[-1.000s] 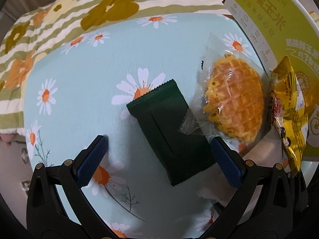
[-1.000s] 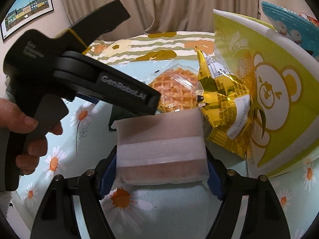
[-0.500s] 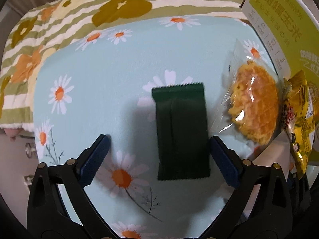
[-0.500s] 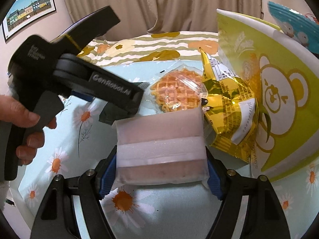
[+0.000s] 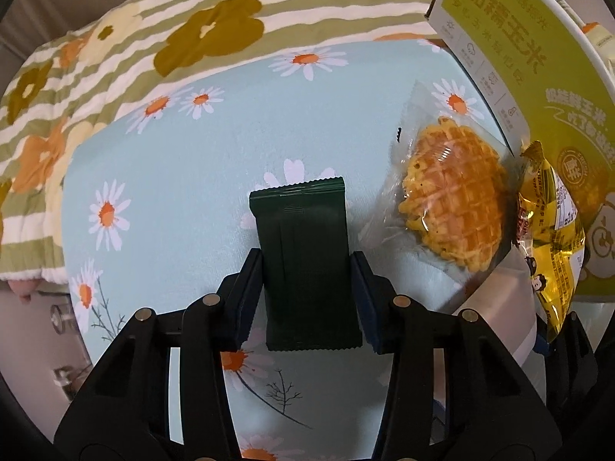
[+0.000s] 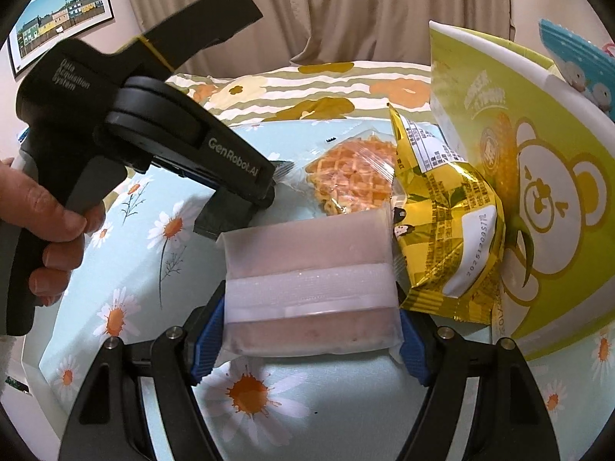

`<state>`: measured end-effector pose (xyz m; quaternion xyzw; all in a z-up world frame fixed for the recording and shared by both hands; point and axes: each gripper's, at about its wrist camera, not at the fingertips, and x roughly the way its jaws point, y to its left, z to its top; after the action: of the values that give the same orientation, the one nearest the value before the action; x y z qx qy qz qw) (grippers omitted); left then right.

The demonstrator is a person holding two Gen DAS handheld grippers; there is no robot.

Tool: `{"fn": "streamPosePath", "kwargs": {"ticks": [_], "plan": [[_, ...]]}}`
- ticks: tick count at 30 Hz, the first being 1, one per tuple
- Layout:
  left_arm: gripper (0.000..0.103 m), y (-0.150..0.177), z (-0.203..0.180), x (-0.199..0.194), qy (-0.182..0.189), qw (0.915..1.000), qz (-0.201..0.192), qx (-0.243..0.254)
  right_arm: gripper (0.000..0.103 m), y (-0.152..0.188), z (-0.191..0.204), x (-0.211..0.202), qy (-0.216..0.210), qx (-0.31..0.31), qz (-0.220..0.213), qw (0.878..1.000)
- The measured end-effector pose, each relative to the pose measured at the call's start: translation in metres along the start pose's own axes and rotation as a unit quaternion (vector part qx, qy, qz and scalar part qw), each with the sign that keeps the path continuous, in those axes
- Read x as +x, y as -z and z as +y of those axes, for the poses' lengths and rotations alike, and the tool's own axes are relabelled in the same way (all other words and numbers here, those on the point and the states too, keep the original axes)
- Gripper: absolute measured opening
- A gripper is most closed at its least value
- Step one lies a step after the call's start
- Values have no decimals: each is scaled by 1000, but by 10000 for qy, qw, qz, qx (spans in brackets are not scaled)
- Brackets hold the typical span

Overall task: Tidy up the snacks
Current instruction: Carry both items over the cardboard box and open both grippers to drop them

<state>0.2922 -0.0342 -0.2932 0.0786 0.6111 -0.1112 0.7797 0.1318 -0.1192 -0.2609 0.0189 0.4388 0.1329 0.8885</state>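
Observation:
A dark green snack packet [image 5: 303,230] lies flat on the daisy tablecloth [image 5: 173,192], lengthwise between the fingers of my left gripper [image 5: 305,269]. Both pads press on its long sides, so the gripper is shut on it. In the right wrist view a corner of the green packet [image 6: 219,219] shows under the left gripper's nose. My right gripper [image 6: 311,315] is shut on a frosted pink-and-white wrapped cake [image 6: 307,253], held just above the cloth.
A wrapped waffle [image 5: 453,199] lies right of the green packet, with a yellow foil packet [image 5: 549,238] beside it. A yellow-green bear box [image 6: 538,192] stands at the right. A striped floral blanket [image 5: 153,38] lies beyond the table; the table edge [image 5: 69,269] is at the left.
The left gripper's jaws went from wide open to closed on the green packet, which now sits straight between them instead of askew. The right gripper still holds the pink cake in place.

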Motion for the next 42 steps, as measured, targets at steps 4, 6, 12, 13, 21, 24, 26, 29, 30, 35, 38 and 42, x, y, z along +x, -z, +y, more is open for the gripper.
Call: {"fn": "streamPosePath", "kwargs": {"ticks": [4,6,12,13,21,24,26,29,30,35,38,42], "plan": [[41,6,8,-5,78,9999,-48,-103,72,-2,1,0,0,-4,-17,10000],[41,8,11,-9,84,9998,-87,-137,71,-2,2,-2,-11,-2,-41,10000],[41,18,25,-29,103,9992,-251,-299,71,-1,15,-9,-71,-103,-117,9999],[41,21,29,-35,111,9989,-291,-344,71,-2,18,-11,-86,-130,-139,9998],[41,28,46,-88,183,9964,-671,-479,71,-16,39,-46,-166,-103,-420,9989],[41,26,49,-114,249,9948,-863,-485,71,-27,42,-65,-163,-35,-564,9983],[41,23,50,-133,311,9935,-996,-461,71,-38,41,-82,-141,30,-687,9975],[41,15,45,-160,384,9913,-1196,-398,71,-59,34,-111,-93,163,-851,9962],[41,12,43,-170,415,9904,-1269,-368,71,-65,31,-117,-83,198,-870,9960],[41,-5,21,-207,488,9864,-1559,-192,71,-99,-5,-159,11,526,-1057,9930],[41,-18,-1,-223,552,9837,-1707,-89,71,-113,-32,-177,95,699,-1123,9912],[41,-38,-40,-233,686,9814,-1794,65,71,-125,-75,-196,396,752,-1151,9897]]}}
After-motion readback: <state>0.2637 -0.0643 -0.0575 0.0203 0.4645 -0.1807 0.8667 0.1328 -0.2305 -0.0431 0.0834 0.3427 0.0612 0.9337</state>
